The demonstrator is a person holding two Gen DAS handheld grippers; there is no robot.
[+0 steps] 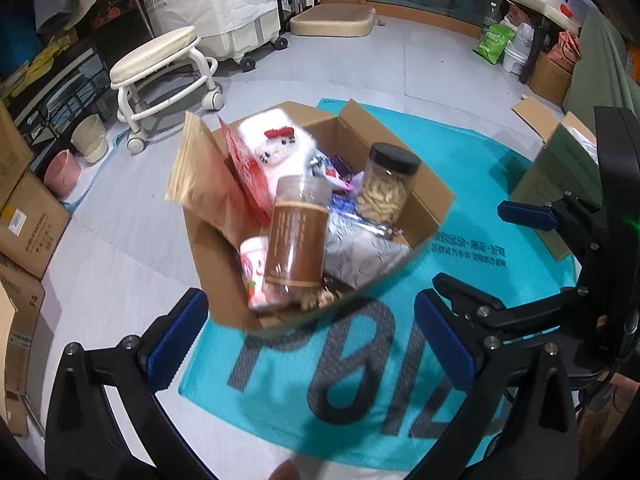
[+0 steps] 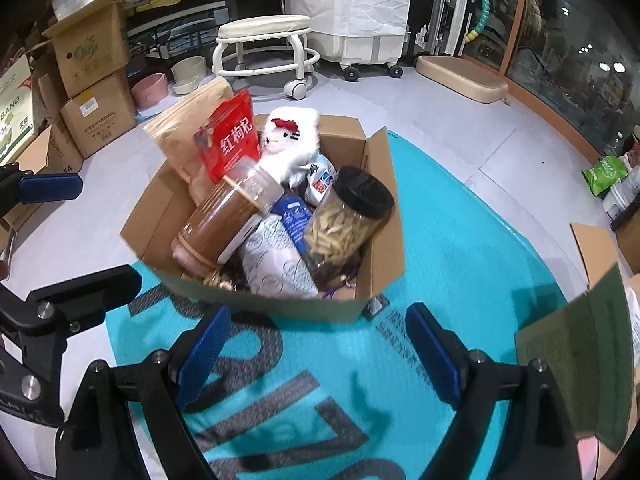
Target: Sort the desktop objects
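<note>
Mid-frame, the cardboard box (image 2: 256, 240) already holds the brown jar (image 2: 218, 222), snack jar (image 2: 344, 224), plush (image 2: 288, 140) and pouches (loading or emptying, unclear). Left gripper (image 1: 308, 344) and right gripper (image 2: 316, 356) both spread, empty, over the teal mat (image 2: 460, 248).

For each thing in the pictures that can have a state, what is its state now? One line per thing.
Cardboard box: flaps open, filled.
Brown jar: capped, leaning on the other items.
Black-lid jar: closed, tilted, full of pale sticks.
Red pouch: standing upright.
Left gripper: open, empty.
Right gripper: open, empty.
</note>
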